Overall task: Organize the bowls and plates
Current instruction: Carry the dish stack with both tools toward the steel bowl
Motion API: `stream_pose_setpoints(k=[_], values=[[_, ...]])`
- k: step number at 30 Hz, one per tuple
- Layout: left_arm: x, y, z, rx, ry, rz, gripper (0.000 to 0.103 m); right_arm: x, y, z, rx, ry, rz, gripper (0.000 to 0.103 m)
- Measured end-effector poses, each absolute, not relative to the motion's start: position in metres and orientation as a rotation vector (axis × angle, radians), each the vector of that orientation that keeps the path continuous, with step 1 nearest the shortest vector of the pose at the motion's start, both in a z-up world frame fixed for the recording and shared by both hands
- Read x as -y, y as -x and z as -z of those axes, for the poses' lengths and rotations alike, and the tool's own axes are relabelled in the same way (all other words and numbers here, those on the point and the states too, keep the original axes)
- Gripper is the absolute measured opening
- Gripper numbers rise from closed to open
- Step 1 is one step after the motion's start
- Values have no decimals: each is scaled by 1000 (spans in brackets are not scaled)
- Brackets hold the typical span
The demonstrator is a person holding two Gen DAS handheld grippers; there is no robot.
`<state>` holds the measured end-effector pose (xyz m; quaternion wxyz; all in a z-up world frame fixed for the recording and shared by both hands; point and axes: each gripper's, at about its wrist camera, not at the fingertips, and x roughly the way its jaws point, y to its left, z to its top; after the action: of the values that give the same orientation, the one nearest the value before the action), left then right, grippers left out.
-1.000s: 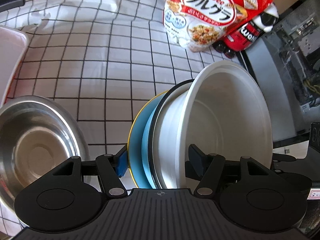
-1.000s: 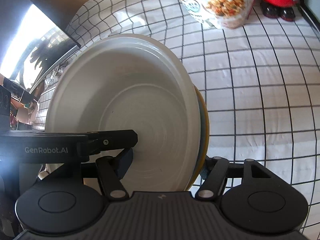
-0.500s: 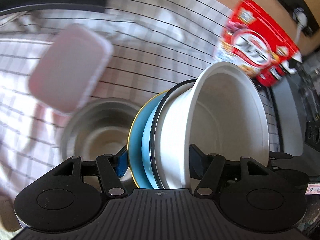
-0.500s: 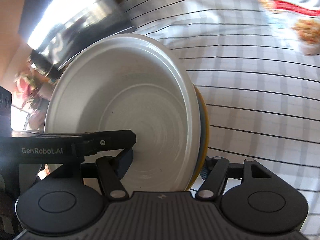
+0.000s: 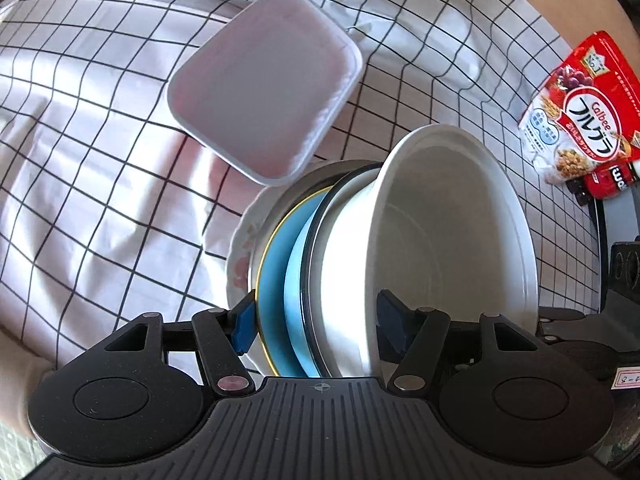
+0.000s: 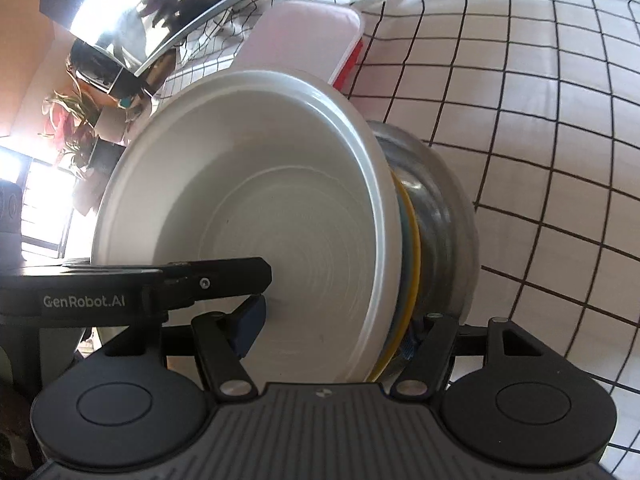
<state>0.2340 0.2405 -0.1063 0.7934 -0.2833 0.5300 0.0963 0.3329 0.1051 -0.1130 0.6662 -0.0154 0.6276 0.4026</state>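
Left wrist view: my left claw [image 5: 316, 322] clamps the stack, white bowl [image 5: 448, 248] over blue plate [image 5: 276, 292]; steel bowl [image 5: 320, 180] directly behind.

Right wrist view: my right claw [image 6: 332, 326] grips the opposite rim; steel bowl [image 6: 440, 224] just beyond.

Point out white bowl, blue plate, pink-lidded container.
white bowl [image 5: 448, 240], left wrist view, inner wall.
blue plate [image 5: 276, 276], left wrist view, underside by the gold rim.
pink-lidded container [image 5: 264, 80], left wrist view, lid centre.
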Motion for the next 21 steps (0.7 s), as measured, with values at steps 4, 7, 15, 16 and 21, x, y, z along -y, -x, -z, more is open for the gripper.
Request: stream_pose_setpoints(k=[4,7,15,16,21], values=[[-245,-232,102,-1117,577,-232,63,-111,-329,112,-1410,82,-881,64],[-248,-229,93,-1075,576,-219,50,-118,-327,110,-1388,126,-849,64],[-243,-227,91,-1060,558,-227,39,-122,-328,110,-1380,165,-814,64],[-242,-227,91,-1061,551,-232,37,-123,-329,110,-1383,169,-810,64],[-244,-224,93,-1070,578,-217,35,-123,-330,98,-1365,205,-776,64]])
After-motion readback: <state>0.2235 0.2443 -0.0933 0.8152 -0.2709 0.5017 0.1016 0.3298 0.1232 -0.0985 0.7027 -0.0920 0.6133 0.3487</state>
